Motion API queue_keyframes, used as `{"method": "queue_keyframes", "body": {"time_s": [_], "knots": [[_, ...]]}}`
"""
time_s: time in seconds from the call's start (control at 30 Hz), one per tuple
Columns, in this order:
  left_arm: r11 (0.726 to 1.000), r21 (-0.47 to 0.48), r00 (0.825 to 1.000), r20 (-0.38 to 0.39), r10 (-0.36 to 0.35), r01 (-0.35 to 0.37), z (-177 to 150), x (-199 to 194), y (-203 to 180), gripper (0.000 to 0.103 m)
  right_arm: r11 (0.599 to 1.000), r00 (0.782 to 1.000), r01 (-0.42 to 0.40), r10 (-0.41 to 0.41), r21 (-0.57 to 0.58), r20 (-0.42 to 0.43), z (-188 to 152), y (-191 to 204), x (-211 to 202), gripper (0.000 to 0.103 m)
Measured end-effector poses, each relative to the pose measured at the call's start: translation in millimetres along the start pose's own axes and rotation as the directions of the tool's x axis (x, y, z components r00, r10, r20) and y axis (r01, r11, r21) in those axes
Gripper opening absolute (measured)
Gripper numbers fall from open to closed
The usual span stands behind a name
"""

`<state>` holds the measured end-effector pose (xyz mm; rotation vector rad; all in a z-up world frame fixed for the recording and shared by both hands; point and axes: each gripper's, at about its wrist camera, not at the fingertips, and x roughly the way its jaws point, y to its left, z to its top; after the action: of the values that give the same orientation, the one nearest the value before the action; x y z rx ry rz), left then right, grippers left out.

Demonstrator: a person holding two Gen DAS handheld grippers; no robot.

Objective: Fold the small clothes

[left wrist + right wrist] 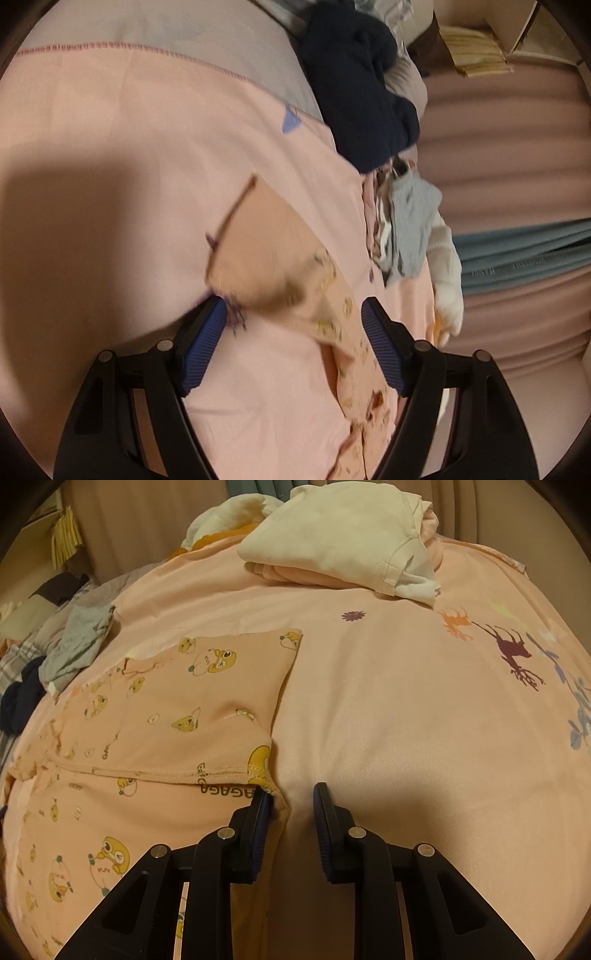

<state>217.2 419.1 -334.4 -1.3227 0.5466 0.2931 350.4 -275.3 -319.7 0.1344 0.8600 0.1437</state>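
The left gripper [293, 347] stood wide open above the pink sheet [147, 147], gripping nothing, with the blurred printed garment [273, 258] at its twelve o'clock and trailing down between the fingers. In the right wrist view that garment [166, 716] lay flat over the left half of the bed, one flap already turned over so a hem ran across it at about nine o'clock from the right gripper [290, 801]. Those jaws stood partly closed, the left finger [258, 823] touching the garment's edge and the right one on bare sheet; whether cloth was really pinched I could not tell. A folded pile [343, 542] sat at twelve o'clock, and a grey cloth [77, 642] lay well apart at ten. The step seemed to be the next fold. To do it well, the right hand should pin its corner steady while the left takes the far edge low, both layers together, then carries it across level so the hems meet, and lets go only once the cloth lies flat, smoothing outward against the soft, springy bedding.
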Motion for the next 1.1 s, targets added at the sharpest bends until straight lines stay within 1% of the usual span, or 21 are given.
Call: {"method": "queue_keyframes", "body": {"time_s": [0.03, 0.1, 0.17, 0.3, 0.37, 0.4, 0.43, 0.47, 0.5, 0.53, 0.57, 0.6, 0.63, 0.67, 0.77, 0.8, 0.9, 1.0, 1.03, 1.1], "knots": [[1.000, 0.002, 0.999, 0.030, 0.019, -0.020, 1.8, -1.4, -1.3, 0.072, 1.000, 1.000, 0.001, -0.001, 0.000, 0.000, 0.1, 0.0, -0.1, 0.022], [0.999, 0.003, 0.997, 0.055, 0.052, -0.052, 7.0, 0.3, -3.0, 0.069, 1.000, 1.000, 0.003, -0.003, -0.001, 0.000, 0.3, 0.3, -0.1, 0.022], [0.997, 0.010, 0.996, 0.052, 0.079, -0.079, 8.9, 6.9, -6.7, 0.069, 1.000, 1.000, 0.003, -0.003, 0.000, 0.002, 0.1, 0.3, -0.2, 0.022], [0.989, 0.071, 0.990, 0.068, 0.122, -0.127, 10.9, 12.7, -11.4, 0.069, 1.000, 1.000, -0.011, 0.011, 0.012, 0.005, -0.5, -2.3, -0.1, 0.022], [0.988, 0.079, 0.989, 0.077, 0.126, -0.132, 11.0, 18.4, -13.4, 0.066, 1.000, 1.000, -0.013, 0.013, 0.014, 0.006, -0.5, -2.7, -0.1, 0.022], [0.990, 0.073, 0.991, 0.070, 0.116, -0.122, 12.2, 22.2, -13.1, 0.060, 1.000, 1.000, -0.012, 0.012, 0.013, 0.006, -0.4, -2.4, -0.3, 0.022], [0.994, 0.060, 0.995, 0.045, 0.093, -0.096, 14.1, 26.6, -11.7, 0.056, 1.000, 1.000, -0.009, 0.009, 0.010, 0.007, -0.5, -1.7, -0.5, 0.022], [0.996, 0.045, 0.997, 0.014, 0.070, -0.071, 15.6, 30.7, -10.6, 0.049, 1.000, 1.000, -0.006, 0.006, 0.007, 0.007, -0.5, -1.2, -0.6, 0.022], [0.999, 0.029, 0.999, -0.022, 0.043, -0.042, 16.4, 34.6, -8.6, 0.040, 1.000, 1.000, -0.003, 0.003, 0.005, 0.008, -0.6, -0.6, -0.6, 0.022], [1.000, 0.014, 0.998, -0.056, 0.015, -0.014, 16.8, 38.1, -7.1, 0.034, 1.000, 1.000, -0.001, 0.001, 0.003, 0.009, -0.8, -0.3, -0.8, 0.022], [1.000, -0.002, 0.996, -0.090, -0.006, 0.006, 16.9, 42.1, -5.0, 0.025, 1.000, 1.000, -0.002, 0.002, 0.003, 0.010, -0.8, -0.3, -0.9, 0.022], [1.000, -0.009, 0.995, -0.098, -0.004, 0.004, 16.5, 43.8, -4.1, 0.021, 1.000, 1.000, -0.004, 0.004, 0.005, 0.011, -0.9, -0.6, -0.8, 0.022], [1.000, -0.008, 0.996, -0.086, 0.015, -0.016, 16.6, 44.0, -3.3, 0.019, 1.000, 1.000, -0.007, 0.007, 0.008, 0.012, -1.2, -1.1, -0.8, 0.023], [0.999, 0.000, 0.997, -0.064, 0.032, -0.032, 16.8, 42.7, -3.2, 0.015, 1.000, 1.000, -0.010, 0.010, 0.010, 0.013, -1.2, -1.7, -0.9, 0.022], [0.999, -0.001, 0.999, -0.038, 0.037, -0.037, 18.7, 37.7, -3.4, 0.012, 1.000, 1.000, -0.015, 0.014, 0.013, 0.015, -1.4, -2.5, -1.2, 0.023], [0.999, 0.011, 0.999, -0.028, 0.044, -0.043, 19.1, 35.3, -4.7, 0.007, 1.000, 1.000, -0.014, 0.014, 0.012, 0.015, -1.4, -2.4, -1.2, 0.023], [0.992, 0.082, 0.995, -0.004, 0.100, -0.099, 18.3, 33.6, -15.6, 0.007, 1.000, 1.000, -0.021, 0.021, 0.016, 0.017, -1.5, -3.5, -1.2, 0.023], [0.956, 0.218, 0.980, 0.057, 0.189, -0.197, 11.2, 34.0, -40.1, 0.006, 0.999, 0.999, -0.042, 0.041, 0.033, 0.021, -2.1, -7.4, -1.4, 0.023], [0.924, 0.291, 0.968, 0.086, 0.235, -0.249, 5.7, 36.0, -54.6, 0.006, 0.998, 0.999, -0.046, 0.046, 0.036, 0.022, -2.1, -8.0, -1.3, 0.023], [0.867, 0.388, 0.950, 0.117, 0.289, -0.311, -4.5, 40.3, -75.4, 0.006, 0.998, 0.999, -0.048, 0.047, 0.037, 0.023, -2.3, -7.4, -1.3, 0.023]]}}
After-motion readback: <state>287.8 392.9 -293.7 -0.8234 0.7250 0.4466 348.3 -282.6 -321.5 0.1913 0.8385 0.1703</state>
